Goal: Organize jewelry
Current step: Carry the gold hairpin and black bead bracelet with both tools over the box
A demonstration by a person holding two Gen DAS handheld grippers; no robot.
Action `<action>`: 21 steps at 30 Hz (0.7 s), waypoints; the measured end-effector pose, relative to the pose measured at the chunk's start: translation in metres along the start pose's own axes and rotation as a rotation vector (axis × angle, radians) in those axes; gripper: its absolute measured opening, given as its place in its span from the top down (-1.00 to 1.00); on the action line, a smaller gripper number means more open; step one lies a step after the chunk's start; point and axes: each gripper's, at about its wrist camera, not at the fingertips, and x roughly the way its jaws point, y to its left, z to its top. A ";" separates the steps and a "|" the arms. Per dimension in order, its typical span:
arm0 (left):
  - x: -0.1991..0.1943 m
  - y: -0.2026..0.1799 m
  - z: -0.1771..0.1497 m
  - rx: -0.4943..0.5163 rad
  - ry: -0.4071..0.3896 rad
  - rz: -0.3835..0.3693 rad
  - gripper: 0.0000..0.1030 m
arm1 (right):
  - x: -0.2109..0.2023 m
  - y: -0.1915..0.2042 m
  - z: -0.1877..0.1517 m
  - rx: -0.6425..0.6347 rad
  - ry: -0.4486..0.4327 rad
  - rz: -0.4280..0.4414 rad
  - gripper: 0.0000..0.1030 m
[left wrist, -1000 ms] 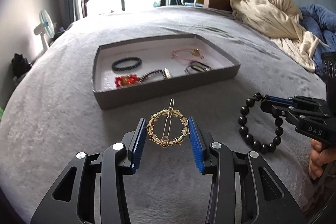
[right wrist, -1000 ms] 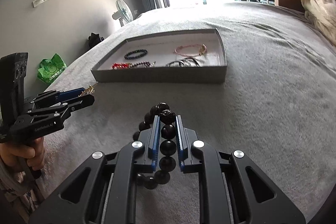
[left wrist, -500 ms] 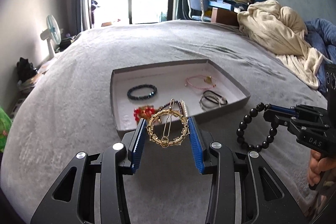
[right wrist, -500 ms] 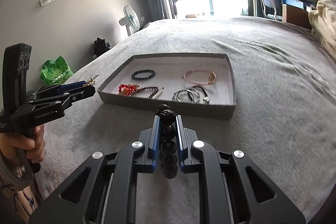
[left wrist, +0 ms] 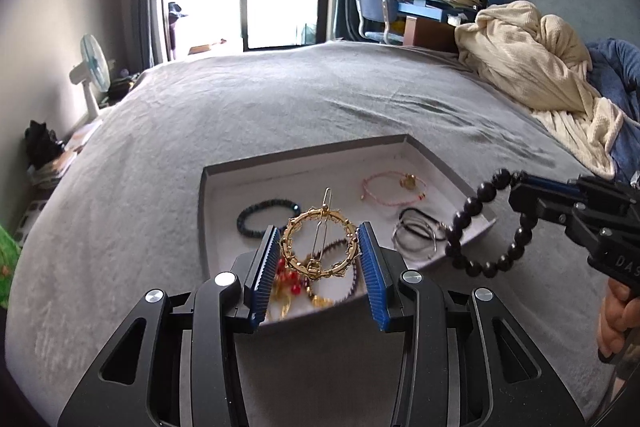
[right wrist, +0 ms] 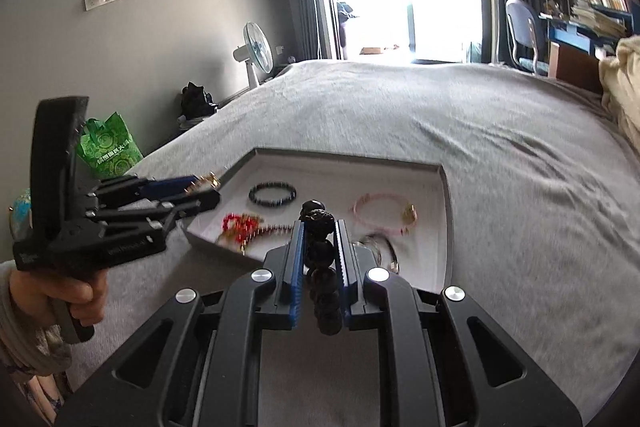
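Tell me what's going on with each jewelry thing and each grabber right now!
Left gripper: shut on gold hair clip.
Gold hair clip: held up above the tray.
Right gripper: shut on black bead bracelet.
Black bead bracelet: dangling, lifted.
Tray: open, holding bracelets.
Pink bracelet: lying in tray.

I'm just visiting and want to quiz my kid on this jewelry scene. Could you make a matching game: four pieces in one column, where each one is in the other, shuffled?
Things:
1. Round gold wreath-shaped hair clip
2. Large black bead bracelet
3. Thin pink cord bracelet with gold charm
4. Small dark bead bracelet

Places:
A. Clamped in the right tongs
B. Lying at the tray's far left
C. Clamped in the left tongs
D. Lying at the tray's far right

Pairs: 1-C, 2-A, 3-D, 4-B
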 end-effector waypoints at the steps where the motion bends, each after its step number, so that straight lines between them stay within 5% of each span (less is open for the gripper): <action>1: 0.003 0.000 0.002 0.002 0.001 0.000 0.19 | 0.003 0.000 0.005 -0.005 -0.002 0.001 0.72; 21: 0.071 0.010 0.023 0.007 0.063 0.019 0.19 | 0.098 -0.023 0.035 0.023 0.086 0.001 0.72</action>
